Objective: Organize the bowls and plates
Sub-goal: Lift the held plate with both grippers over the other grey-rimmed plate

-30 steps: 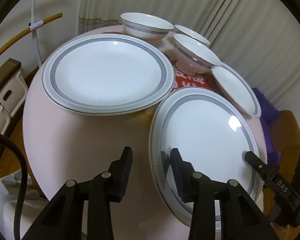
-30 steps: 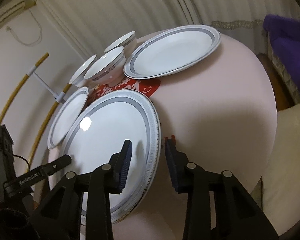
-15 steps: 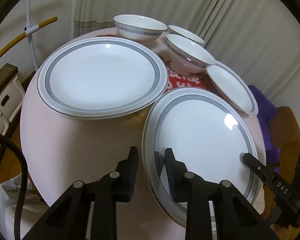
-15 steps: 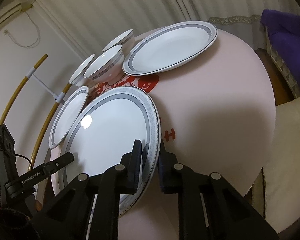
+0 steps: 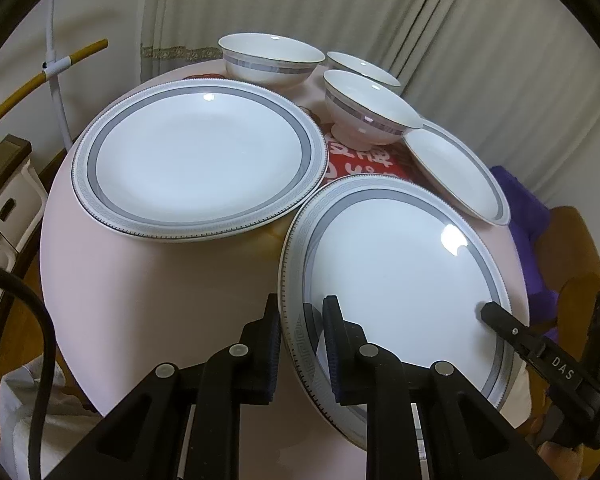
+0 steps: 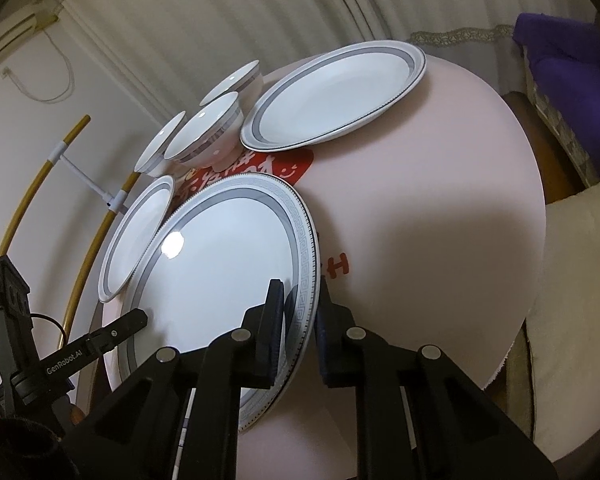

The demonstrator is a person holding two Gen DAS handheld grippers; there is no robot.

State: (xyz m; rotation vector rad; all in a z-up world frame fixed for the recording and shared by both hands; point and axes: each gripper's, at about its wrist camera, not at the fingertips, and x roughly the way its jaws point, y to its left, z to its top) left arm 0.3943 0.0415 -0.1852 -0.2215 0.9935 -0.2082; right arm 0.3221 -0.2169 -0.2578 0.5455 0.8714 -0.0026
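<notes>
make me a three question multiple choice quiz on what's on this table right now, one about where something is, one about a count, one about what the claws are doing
1. Where does the red printed mat lie?
A. Under the table
B. Partly under the dishes, mid-table
C. On the curtain

2. How many bowls stand on the table?
A. One
B. Three
C. Five

3. What is the state of the two claws?
A. Both wide open above the bowls
B. One holds a bowl
C. Both shut on the near large plate's rim

Answers:
1 B: the mat shows between the far large plate and the near large plate.
2 B: three bowls sit at the far side.
3 C: the left claw has just been closing and, like the right claw, pinches that plate's rim.
</notes>
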